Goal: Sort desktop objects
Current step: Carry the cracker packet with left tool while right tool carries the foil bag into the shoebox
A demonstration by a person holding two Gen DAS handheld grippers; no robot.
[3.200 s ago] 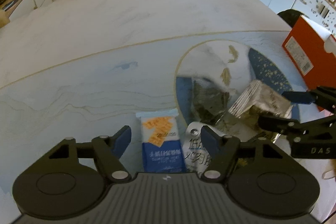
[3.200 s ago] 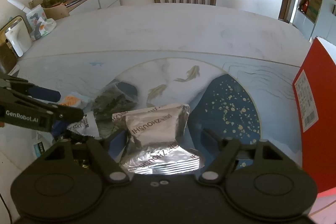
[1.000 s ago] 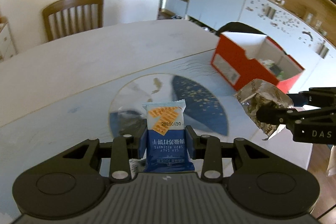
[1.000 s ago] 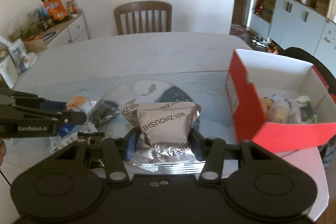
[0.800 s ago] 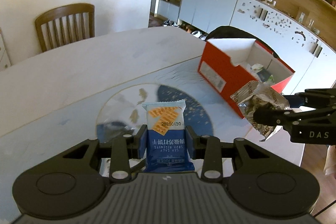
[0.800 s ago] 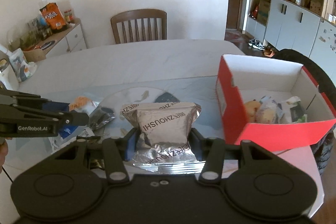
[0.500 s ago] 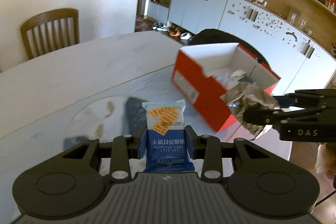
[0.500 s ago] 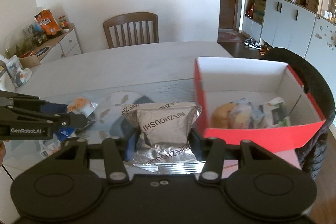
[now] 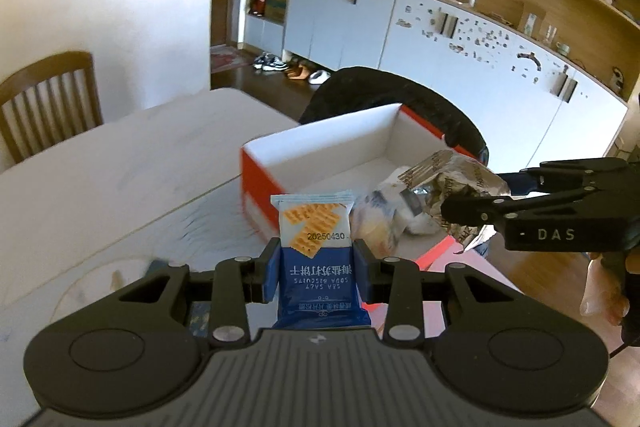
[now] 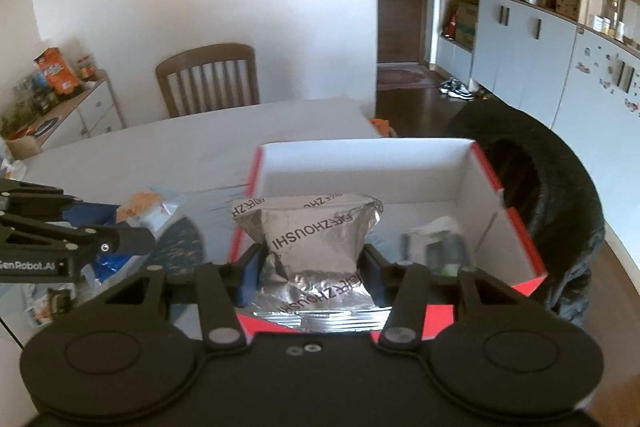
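Note:
My left gripper (image 9: 316, 267) is shut on a blue and white soda biscuit packet (image 9: 316, 239), held in the air just short of the near wall of the red box (image 9: 256, 187). My right gripper (image 10: 310, 267) is shut on a crinkled silver foil snack bag (image 10: 308, 239) and holds it over the open red box (image 10: 532, 255), above its near left part. In the left wrist view the foil bag (image 9: 448, 179) hangs over the box's right side. Several wrapped snacks (image 9: 384, 211) lie inside the box.
The box stands at the right end of a white marble table (image 9: 120, 163). A black chair back (image 10: 560, 187) is close behind the box. A wooden chair (image 10: 208, 83) stands at the far side. A few snack packets (image 10: 160, 207) lie on the table left of the box.
Both grippers have swung right toward the red box with their packets. The foil bag has come over the box's opening; the biscuit packet has neared its near wall.

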